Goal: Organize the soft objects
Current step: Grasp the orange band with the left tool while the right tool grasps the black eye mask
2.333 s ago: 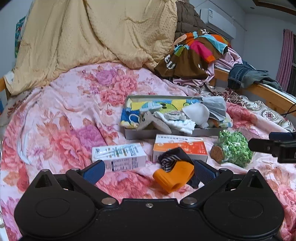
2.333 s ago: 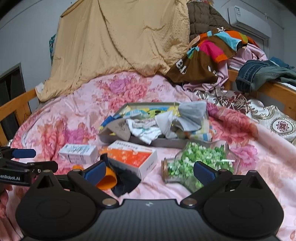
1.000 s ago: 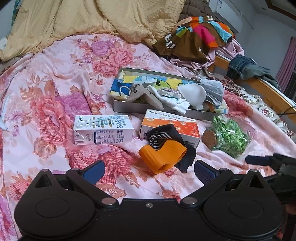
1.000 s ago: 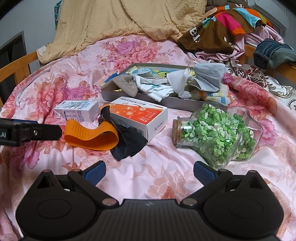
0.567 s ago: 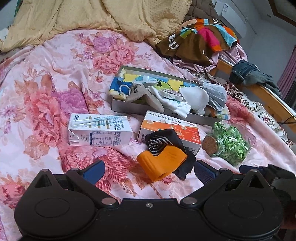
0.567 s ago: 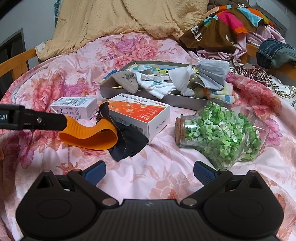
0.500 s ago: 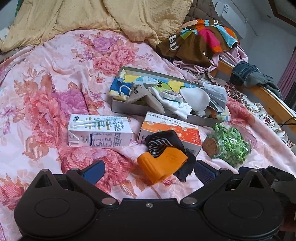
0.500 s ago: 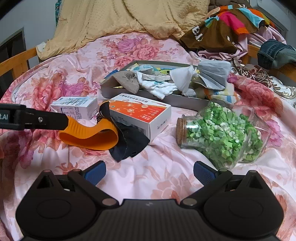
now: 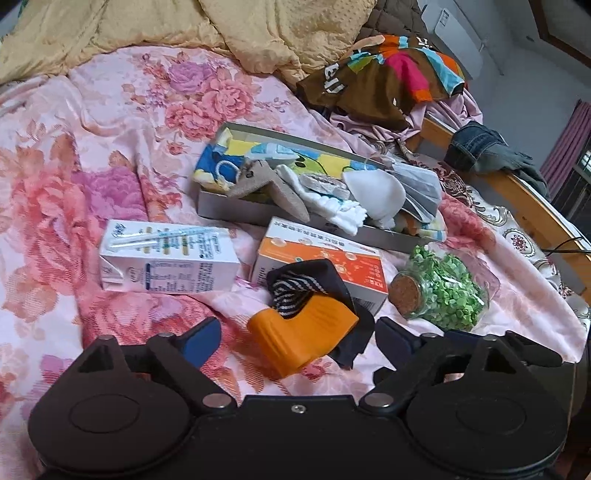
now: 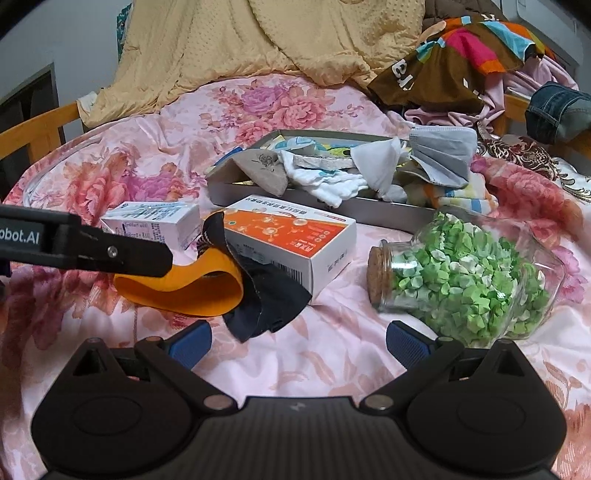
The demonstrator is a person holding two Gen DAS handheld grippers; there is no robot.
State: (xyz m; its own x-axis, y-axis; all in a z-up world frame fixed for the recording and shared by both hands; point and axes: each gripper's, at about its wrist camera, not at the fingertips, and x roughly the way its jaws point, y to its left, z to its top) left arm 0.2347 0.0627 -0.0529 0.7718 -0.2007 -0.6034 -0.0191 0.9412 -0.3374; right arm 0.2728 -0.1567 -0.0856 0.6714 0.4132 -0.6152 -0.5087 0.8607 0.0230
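Observation:
An orange and black soft piece (image 9: 303,332) with a striped inner part lies on the floral bedspread, leaning against an orange-white box (image 9: 325,258). My left gripper (image 9: 297,336) is open with its jaws on either side of the piece, just in front of it. In the right wrist view the piece (image 10: 192,288) lies left of centre, and a left gripper finger (image 10: 110,251) reaches over it. My right gripper (image 10: 297,338) is open and empty above the bedspread. A grey tray (image 9: 236,208) behind the box holds several socks, masks and cloths.
A white milk carton (image 9: 166,258) lies left of the orange-white box. A corked glass jar of green paper stars (image 10: 461,280) lies on its side to the right. A yellow blanket (image 9: 184,33), piled clothes (image 9: 388,77) and a wooden bed rail (image 9: 535,199) bound the far side.
My left gripper has moved forward and down toward the orange and black piece, which now sits between its jaws. My right gripper has also come closer to the bed. Nothing was taken hold of.

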